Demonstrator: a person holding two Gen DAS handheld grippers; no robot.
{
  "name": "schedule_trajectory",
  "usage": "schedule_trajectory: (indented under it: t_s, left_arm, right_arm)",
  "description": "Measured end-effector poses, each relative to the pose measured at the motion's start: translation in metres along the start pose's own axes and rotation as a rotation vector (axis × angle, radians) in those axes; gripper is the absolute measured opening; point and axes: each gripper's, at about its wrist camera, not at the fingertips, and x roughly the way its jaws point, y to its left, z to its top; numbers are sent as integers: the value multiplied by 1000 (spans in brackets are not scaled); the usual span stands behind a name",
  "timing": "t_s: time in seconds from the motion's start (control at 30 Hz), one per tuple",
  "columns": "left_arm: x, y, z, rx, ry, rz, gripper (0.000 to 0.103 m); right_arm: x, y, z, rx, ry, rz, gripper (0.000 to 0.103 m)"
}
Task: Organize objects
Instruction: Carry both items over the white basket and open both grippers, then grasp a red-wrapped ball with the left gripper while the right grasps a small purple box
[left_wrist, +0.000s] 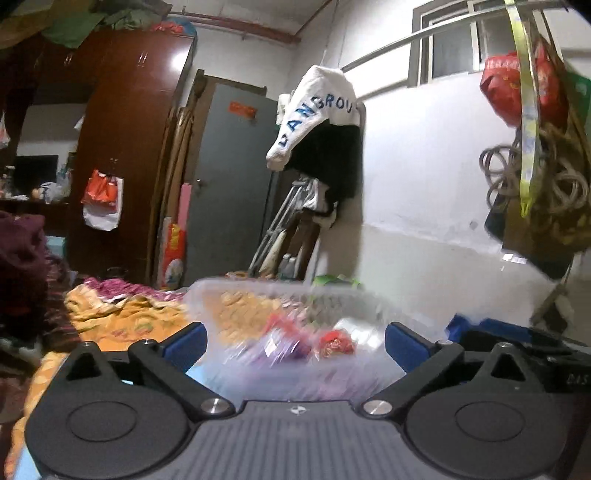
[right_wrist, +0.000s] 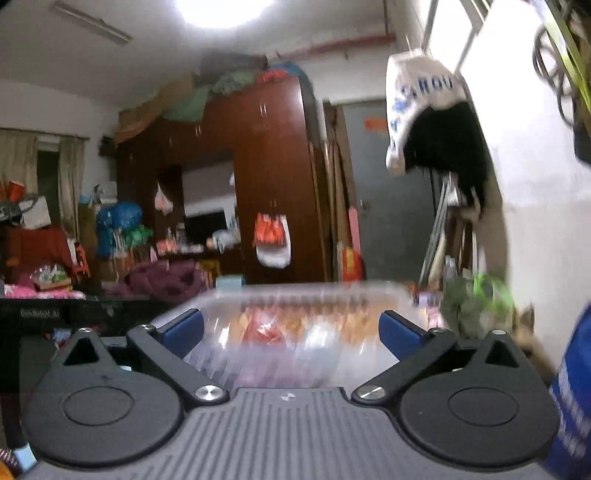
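While both views are smeared by motion blur, they show your left gripper (left_wrist: 295, 341) and right gripper (right_wrist: 291, 332) spread wide and grasping nothing. Low in each frame, just ahead of the blue fingers (left_wrist: 186, 343), sits the clear plastic bin (left_wrist: 280, 317). No pad presses on its walls.

Progress, judged from the frames: the bin already holds several items, among them a red packet (left_wrist: 334, 341) and an orange mass (left_wrist: 240, 310). Their exact nature is too blurred to tell. That suggests part of the sorting is done. Whether more loose things wait nearby cannot be confirmed; you should check the area around the bin before you call it finished.

Surface: the bin appears to rest on a bed covered by an orange patterned quilt (left_wrist: 122, 317), at lower left of the left view, rumpled and uneven.

Room: a dark red wardrobe (left_wrist: 125, 147) fills the upper left, with bundles piled on top. A grey door (left_wrist: 232, 177) stands at centre. A white garment with blue lettering (left_wrist: 317, 114) hangs from a rail beside it. Bags and coiled rope (left_wrist: 535, 177) hang at the right edge. Clutter is heavy throughout.
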Motion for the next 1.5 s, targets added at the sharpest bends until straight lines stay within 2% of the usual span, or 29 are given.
schedule_trajectory:
  t_s: [0.1, 0.2, 0.3, 0.33, 0.4, 0.53, 0.63, 0.67, 0.7, 0.83, 0.97, 1.07, 1.1, 1.13, 1.27, 1.4, 1.5]
  left_arm:
    - [-5, 16, -20, 9, 29, 67, 103]
    - [-1, 40, -33, -55, 59, 49, 103]
    - [8, 60, -44, -133, 110, 36, 103]
    - [7, 65, -48, -141, 119, 43, 103]
    - [9, 69, -52, -147, 131, 56, 101]
    - [13, 67, -53, -139, 154, 49, 100]
    - [16, 62, -56, -100, 177, 62, 100]
    - [18, 60, -56, -92, 192, 64, 100]
    - [17, 59, -58, -85, 201, 64, 100]
    - [21, 46, -60, -37, 220, 56, 100]
    - [39, 33, -61, -4, 297, 67, 98]
    - [49, 25, -64, 16, 343, 73, 79]
    - [51, 22, -65, 21, 348, 88, 62]
    - [51, 21, -65, 26, 345, 94, 53]
    - [37, 19, -64, 29, 270, 42, 52]
    - [28, 30, -61, -50, 196, -9, 52]
    - [19, 31, -62, -58, 146, -36, 52]
  right_arm:
    - [8, 16, -27, -49, 83, 81, 103]
    - [25, 34, -48, -45, 174, 162, 103]
    - [46, 51, -56, -113, 226, 151, 101]
    - [53, 54, -57, -115, 249, 151, 101]
    - [63, 51, -57, -83, 283, 193, 92]
    - [72, 58, -64, -75, 354, 242, 86]
    - [79, 68, -66, -119, 394, 247, 66]
    - [79, 70, -67, -140, 410, 236, 47]
    - [78, 72, -68, -158, 415, 223, 45]
    - [56, 55, -65, -157, 347, 187, 45]
    - [29, 25, -64, -111, 292, 128, 45]
    - [18, 13, -62, -103, 251, 100, 45]
    - [18, 10, -62, -101, 242, 92, 45]
    - [17, 8, -63, -101, 237, 84, 45]
    - [18, -1, -61, -66, 237, 96, 45]
    - [23, 7, -65, -84, 235, 98, 45]
    - [24, 9, -69, -80, 248, 114, 45]
